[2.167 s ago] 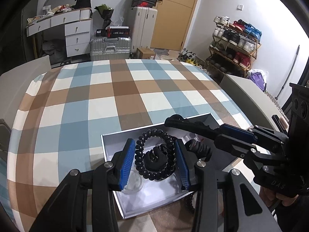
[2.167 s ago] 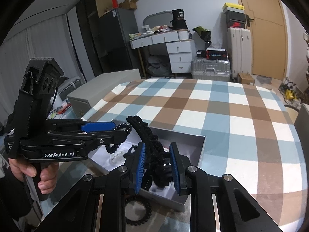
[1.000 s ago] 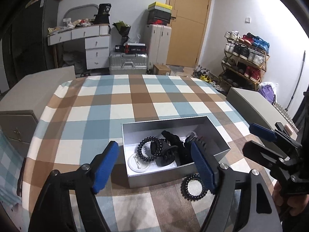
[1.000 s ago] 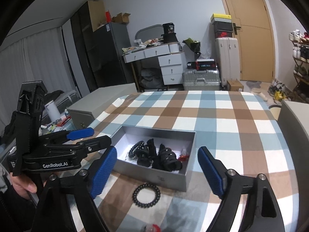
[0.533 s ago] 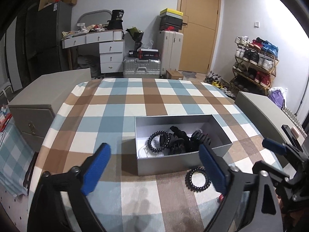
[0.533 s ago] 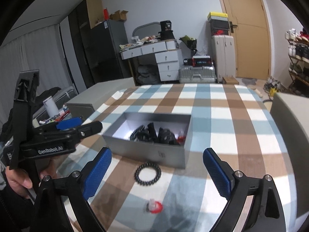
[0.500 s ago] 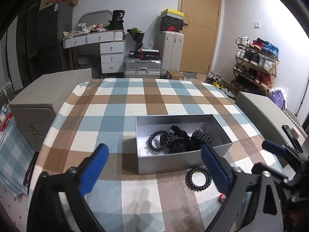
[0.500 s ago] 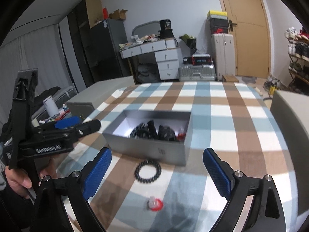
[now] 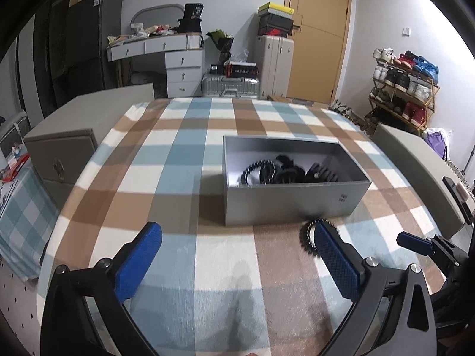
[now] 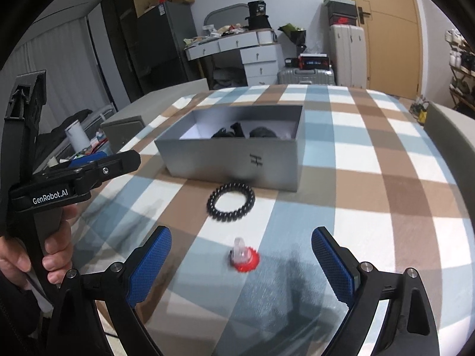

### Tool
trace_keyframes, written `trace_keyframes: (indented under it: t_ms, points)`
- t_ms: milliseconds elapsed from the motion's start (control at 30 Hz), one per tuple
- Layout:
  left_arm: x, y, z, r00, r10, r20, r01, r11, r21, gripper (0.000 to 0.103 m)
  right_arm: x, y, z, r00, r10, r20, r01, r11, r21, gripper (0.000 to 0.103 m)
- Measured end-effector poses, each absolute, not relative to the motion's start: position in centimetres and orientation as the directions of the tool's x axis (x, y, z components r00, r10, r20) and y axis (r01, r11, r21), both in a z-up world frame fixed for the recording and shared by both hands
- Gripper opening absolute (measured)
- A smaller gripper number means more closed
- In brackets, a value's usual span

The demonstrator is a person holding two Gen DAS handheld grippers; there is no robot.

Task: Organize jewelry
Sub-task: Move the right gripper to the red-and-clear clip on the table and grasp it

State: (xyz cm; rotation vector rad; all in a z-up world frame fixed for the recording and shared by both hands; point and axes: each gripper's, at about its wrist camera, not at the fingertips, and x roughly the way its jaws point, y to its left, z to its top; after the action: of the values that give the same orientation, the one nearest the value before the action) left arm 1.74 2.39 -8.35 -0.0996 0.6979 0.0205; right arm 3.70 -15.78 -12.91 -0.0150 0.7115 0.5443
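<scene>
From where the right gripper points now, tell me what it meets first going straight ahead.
Probably the small red piece on the tablecloth, lying between the open right gripper fingers. Beyond it lie the black coil band and grey box. Depth is uncertain.

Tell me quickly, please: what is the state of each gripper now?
Left gripper: jaws open wide, holding nothing.
Right gripper: jaws open wide, holding nothing.

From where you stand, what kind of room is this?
Probably a lived-in home, a bedroom or spare room: a shoe rack by the door, suitcases, a cluttered white desk, and a table with a checked cloth.
</scene>
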Motion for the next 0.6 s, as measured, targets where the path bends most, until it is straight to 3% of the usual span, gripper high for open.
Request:
trace_keyframes:
  t_ms: [133,200,333,400,533,600]
  points:
    - [1.7,2.7,-8.9,0.749,-0.009,-0.663,-0.063,0.994,-0.084,0.1,3.9,-15.9,-13.6,0.602,0.486,-0.634,-0.476,0.856,0.203,0.093]
    - [1.7,2.8,-9.0,0.745,-0.008,-0.668,-0.065,0.994,-0.085,0.1,4.0,-15.6,-13.9,0.593,0.484,-0.644,-0.479,0.855,0.2,0.081]
    - [1.6,3.1,-9.3,0.735,-0.01,-0.678,-0.071,0.993,-0.091,0.1,3.9,-15.0,-14.1,0.584,0.475,-0.658,-0.494,0.851,0.177,0.071]
    - [1.5,3.3,-9.4,0.73,-0.01,-0.683,-0.075,0.993,-0.095,0.1,3.8,-14.7,-14.1,0.585,0.473,-0.658,-0.502,0.849,0.165,0.06]
    - [1.6,3.4,-9.7,0.721,-0.015,-0.692,-0.075,0.992,-0.1,0.1,3.7,-14.3,-14.4,0.578,0.458,-0.675,-0.506,0.85,0.143,0.047]
    - [1.5,3.4,-9.7,0.72,-0.013,-0.694,-0.076,0.992,-0.098,0.1,3.8,-14.3,-14.6,0.56,0.462,-0.687,-0.509,0.847,0.155,0.033]
